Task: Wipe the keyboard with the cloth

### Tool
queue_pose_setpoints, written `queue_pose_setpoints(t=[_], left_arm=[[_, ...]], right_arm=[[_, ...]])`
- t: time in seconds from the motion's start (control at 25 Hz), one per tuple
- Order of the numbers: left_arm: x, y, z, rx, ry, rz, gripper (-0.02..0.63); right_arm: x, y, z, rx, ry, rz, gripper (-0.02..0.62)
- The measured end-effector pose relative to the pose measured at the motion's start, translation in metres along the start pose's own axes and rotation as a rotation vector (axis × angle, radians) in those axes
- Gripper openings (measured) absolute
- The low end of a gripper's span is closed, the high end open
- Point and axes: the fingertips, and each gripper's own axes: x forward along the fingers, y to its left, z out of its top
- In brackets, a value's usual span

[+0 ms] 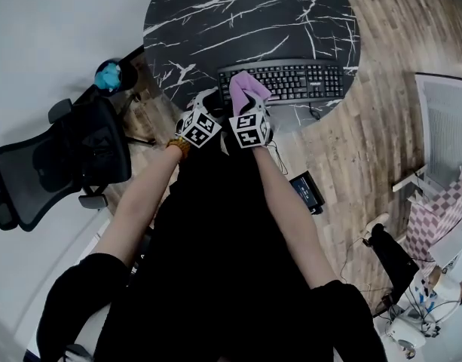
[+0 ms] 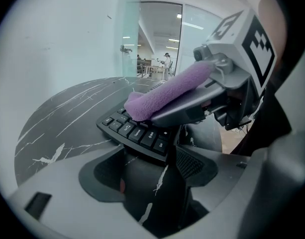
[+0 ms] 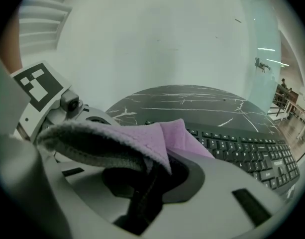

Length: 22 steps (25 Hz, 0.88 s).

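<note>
The right gripper (image 1: 249, 102) was clamped on the purple cloth (image 1: 246, 89), which draped over its jaws and rested on the left end of the keyboard (image 1: 291, 81). The keyboard lay along the near edge of the round black table (image 1: 215, 21), its long axis running left to right. Nearly all its keys therefore stretched away to the right of the cloth, with only the last few keys to the left of it. The wipe probably called for a sweep rightward along that axis.

The left gripper (image 1: 203, 105) sat just beside the right one, off the keyboard's near left corner. Its jaws stood apart with nothing between them but the dark table surface. It was near enough to steady the keyboard, though the right gripper alone was placed to wipe.
</note>
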Motion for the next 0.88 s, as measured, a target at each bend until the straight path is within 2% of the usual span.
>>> queue_pose_setpoints(t=[0.32, 0.6, 0.72, 0.8, 0.88], left_arm=[[-0.001, 0.000, -0.002, -0.007, 0.005, 0.008, 0.311], [-0.001, -0.002, -0.001, -0.001, 0.004, 0.000, 0.311], [-0.001, -0.001, -0.001, -0.025, 0.028, -0.009, 0.311], [-0.002, 0.000, -0.001, -0.057, 0.043, -0.023, 0.311], [-0.004, 0.000, 0.000, -0.081, 0.048, -0.034, 0.311]], right_arm=[[0.002, 0.009, 0.001, -0.057, 0.004, 0.074, 0.083], [0.002, 0.014, 0.001, -0.065, 0.006, 0.096, 0.083], [0.005, 0.026, 0.000, -0.119, 0.022, 0.127, 0.083], [0.006, 0.031, -0.001, -0.092, 0.029, 0.161, 0.083], [0.007, 0.032, 0.001, 0.028, 0.028, 0.244, 0.083]])
